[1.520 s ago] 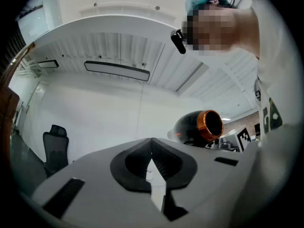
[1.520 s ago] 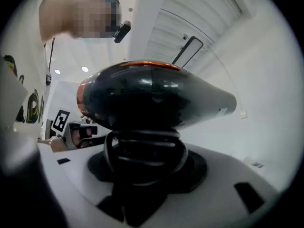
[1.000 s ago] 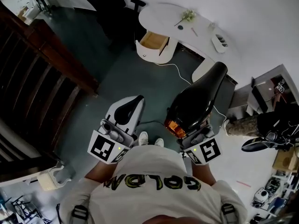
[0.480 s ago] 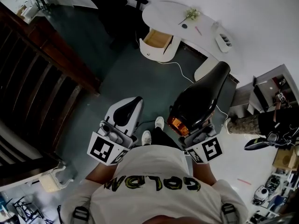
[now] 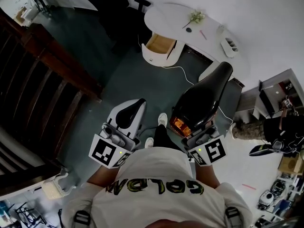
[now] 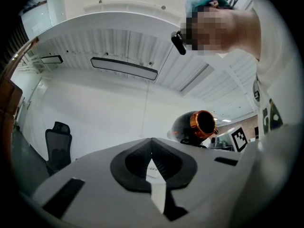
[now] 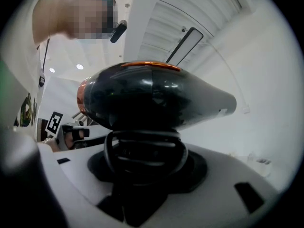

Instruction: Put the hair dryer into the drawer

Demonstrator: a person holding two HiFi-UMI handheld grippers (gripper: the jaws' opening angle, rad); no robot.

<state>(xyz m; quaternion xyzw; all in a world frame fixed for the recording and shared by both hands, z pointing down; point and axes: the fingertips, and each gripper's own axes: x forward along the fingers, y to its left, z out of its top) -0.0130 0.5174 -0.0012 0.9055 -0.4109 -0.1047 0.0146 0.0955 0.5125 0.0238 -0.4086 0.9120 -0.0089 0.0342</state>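
A black hair dryer (image 5: 202, 101) with an orange ring at its rear stands up out of my right gripper (image 5: 195, 127), which is shut on its handle. In the right gripper view the dryer's body (image 7: 152, 96) lies across the top of the jaws, with the handle clamped in my right gripper (image 7: 145, 156). My left gripper (image 5: 127, 114) is beside it at the same height, shut and holding nothing; its pads meet in the left gripper view (image 6: 152, 158). The dryer (image 6: 194, 127) shows there too. The open drawer (image 5: 159, 42), wood inside, sits far ahead under the white desk (image 5: 171, 15).
A white cable (image 5: 183, 72) runs over the dark floor from the desk toward me. A black office chair (image 5: 111, 4) stands left of the desk. A dark wooden railing (image 5: 47, 80) runs along the left. Clutter and a shelf (image 5: 280, 91) fill the right side.
The person has stepped forward, one shoe now ahead of the other. Both grippers travelled along with the body; the dryer stays in the right grip.
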